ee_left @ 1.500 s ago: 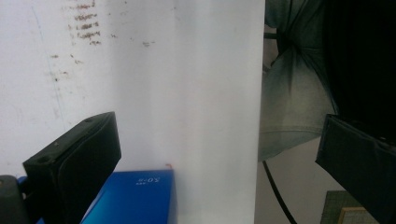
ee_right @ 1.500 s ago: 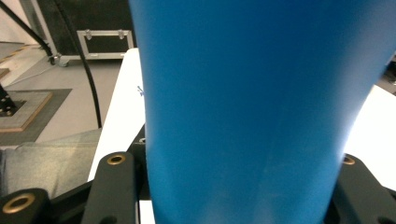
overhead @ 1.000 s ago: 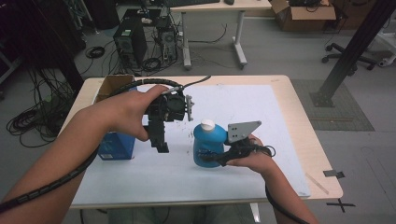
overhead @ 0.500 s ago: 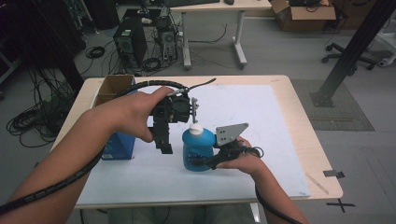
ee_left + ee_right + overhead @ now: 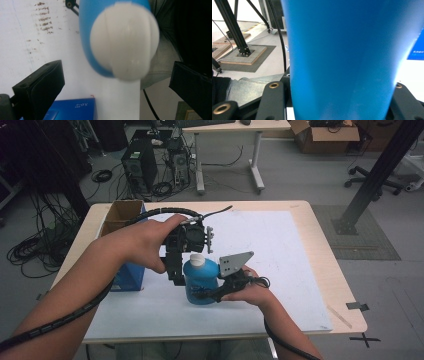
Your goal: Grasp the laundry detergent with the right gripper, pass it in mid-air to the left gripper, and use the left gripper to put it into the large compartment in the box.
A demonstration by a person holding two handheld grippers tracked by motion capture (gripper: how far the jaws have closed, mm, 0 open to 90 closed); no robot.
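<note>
Right gripper (image 5: 212, 292) clamps blue bottle (image 5: 201, 281); left gripper (image 5: 182, 272) wide over its white cap (image 5: 124, 41), cap not yet gripped.

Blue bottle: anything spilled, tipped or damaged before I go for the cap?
Nothing stands out. The blue bottle stands upright in the right gripper, its white cap on, between the open left gripper jaws. No spill visible on the white sheet.

We are seeing open white counter (image 5: 280, 250) lying right of and beyond the blue bottle (image 5: 201, 281). Left of the bottle, a blue box (image 5: 129, 276) and a cardboard box (image 5: 120, 212) are blocking passage.
</note>
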